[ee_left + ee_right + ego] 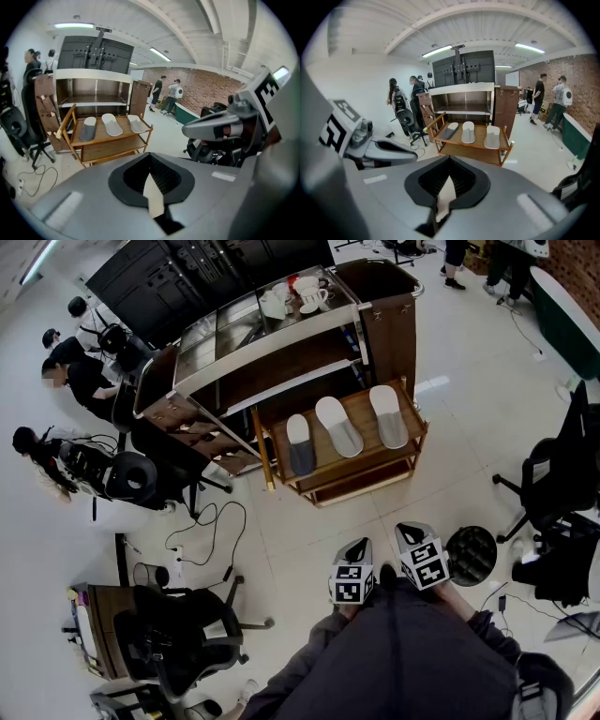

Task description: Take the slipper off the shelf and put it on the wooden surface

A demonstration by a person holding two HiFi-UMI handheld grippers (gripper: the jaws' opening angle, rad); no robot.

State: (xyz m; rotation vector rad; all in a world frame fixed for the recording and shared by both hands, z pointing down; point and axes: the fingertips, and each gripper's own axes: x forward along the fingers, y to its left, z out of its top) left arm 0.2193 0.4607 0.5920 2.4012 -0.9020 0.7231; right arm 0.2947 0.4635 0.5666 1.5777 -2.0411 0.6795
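Three slippers lie side by side on the top of a low wooden cart: a dark grey one, a white one and a light grey one. They also show in the left gripper view, where the dark grey slipper is leftmost, and in the right gripper view, where the white slipper is in the middle. My left gripper and right gripper are held close to my body, well short of the cart. Both are shut and hold nothing.
Behind the cart stands a dark shelf unit with cups on its top. Office chairs, floor cables and a round black stool surround me. People stand at the far left.
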